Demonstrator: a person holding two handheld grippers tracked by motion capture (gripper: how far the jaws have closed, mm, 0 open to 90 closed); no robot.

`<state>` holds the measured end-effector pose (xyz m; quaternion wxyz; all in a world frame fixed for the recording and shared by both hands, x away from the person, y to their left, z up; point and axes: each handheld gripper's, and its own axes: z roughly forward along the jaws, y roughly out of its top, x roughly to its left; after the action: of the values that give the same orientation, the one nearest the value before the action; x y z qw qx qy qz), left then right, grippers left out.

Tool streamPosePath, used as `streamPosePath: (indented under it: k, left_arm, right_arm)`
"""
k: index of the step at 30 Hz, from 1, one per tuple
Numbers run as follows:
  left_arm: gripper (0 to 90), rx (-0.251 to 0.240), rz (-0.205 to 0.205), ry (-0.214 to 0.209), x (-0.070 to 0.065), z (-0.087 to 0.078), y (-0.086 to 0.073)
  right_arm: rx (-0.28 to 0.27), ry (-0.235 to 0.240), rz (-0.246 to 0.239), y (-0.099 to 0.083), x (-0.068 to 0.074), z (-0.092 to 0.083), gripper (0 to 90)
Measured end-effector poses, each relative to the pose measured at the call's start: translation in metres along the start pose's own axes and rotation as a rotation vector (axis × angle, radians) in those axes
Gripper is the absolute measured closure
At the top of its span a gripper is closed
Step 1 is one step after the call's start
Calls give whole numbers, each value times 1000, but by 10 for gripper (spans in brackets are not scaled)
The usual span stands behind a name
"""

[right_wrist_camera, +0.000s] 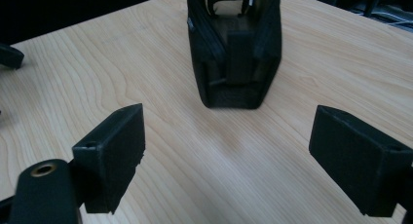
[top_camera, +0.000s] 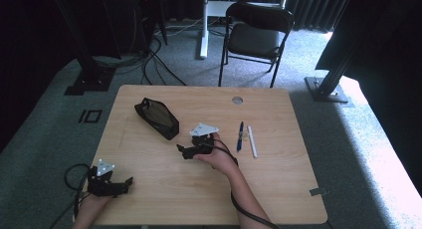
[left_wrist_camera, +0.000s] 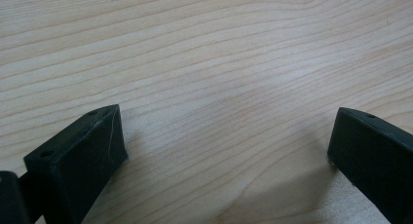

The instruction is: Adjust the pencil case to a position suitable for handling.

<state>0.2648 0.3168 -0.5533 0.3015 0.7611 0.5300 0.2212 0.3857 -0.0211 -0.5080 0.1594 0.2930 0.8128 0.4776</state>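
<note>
Black pouch (right_wrist_camera: 236,53) straight ahead of my right tool (right_wrist_camera: 229,151), long axis toward me | jaws spread, empty | left tool (left_wrist_camera: 229,151) far, spread too.

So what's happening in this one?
A person at a wooden table holds a tool in each hand. The right tool, jaws open and holding nothing, points at a black pouch lying just ahead of it, not yet touching. The left tool sits open over bare wood near the table's front left corner. Two pens lie untouched to the right.
</note>
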Motion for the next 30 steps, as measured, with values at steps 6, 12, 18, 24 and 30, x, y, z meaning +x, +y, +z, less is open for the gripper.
streamPosePath:
  k: [6, 12, 18, 24, 30]
  left_arm:
    - [5, 0, 0, 0, 0, 0, 0]
    - [5, 0, 0, 0, 0, 0, 0]
    - [5, 0, 0, 0, 0, 0, 0]
    - [5, 0, 0, 0, 0, 0, 0]
    - [6, -1, -1, 0, 0, 0, 0]
  right_arm:
    - [-3, -3, -1, 6, 4, 13, 132]
    - [-6, -10, 2, 12, 3, 24, 133]
    - [-26, -38, 10, 16, 2, 33, 148]
    - [-61, -83, 1, 20, 2, 39, 243]
    - [-73, -104, -31, 27, 4, 43, 338]
